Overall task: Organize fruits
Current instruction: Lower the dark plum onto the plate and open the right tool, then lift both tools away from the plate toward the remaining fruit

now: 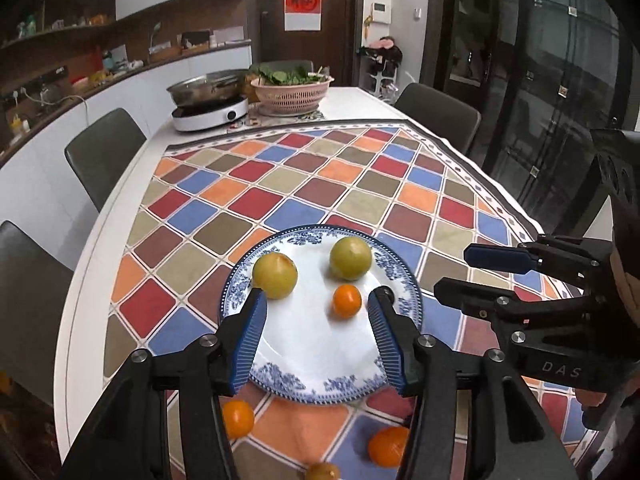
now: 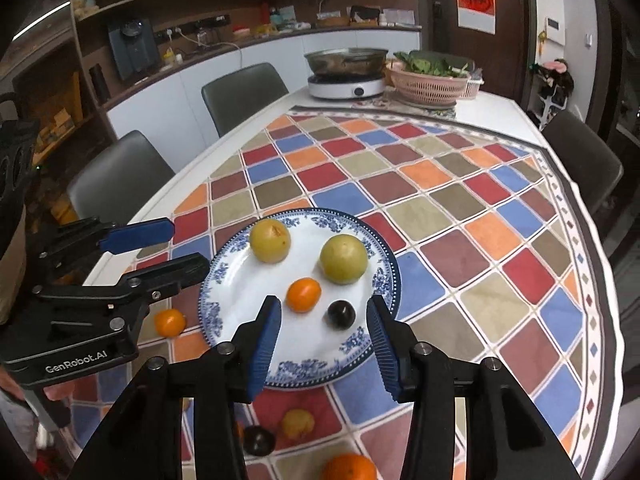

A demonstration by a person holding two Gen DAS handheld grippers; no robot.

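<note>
Fruits sat partly on a blue-and-white plate (image 2: 224, 280), partly loose on the checkered tablecloth (image 2: 460, 216) covering the table (image 1: 120, 216).

On the plate, right wrist view: yellow-green fruit (image 2: 270, 240) at approx 11 o'clock, larger green fruit (image 2: 343, 259) at 1 o'clock, small orange fruit (image 2: 303, 294) near centre, dark plum (image 2: 341, 314) at approx 5 o'clock, just beside the orange one, not touching.

Off the plate: one orange fruit (image 2: 170, 322) at 9 o'clock of the plate on the cloth; yellowish fruit (image 2: 297, 423), another dark plum (image 2: 259, 441) & a big orange (image 2: 349, 468) at 6 o'clock, near the frame's bottom edge.

Right tool (image 2: 323, 322) hung above the plate's near rim w/ fingers apart, released; the plum lay on the plate in the gap, pads clear of it. Left tool (image 1: 318, 312) likewise spread & released over the plate, nothing gripped; the small orange fruit appeared between its tips, untouched.

Far end of the table, 12 o'clock: steel pan (image 2: 346, 60) on a white cooker (image 2: 346, 87), pink basket (image 2: 430, 85) of greens beside it.
</note>
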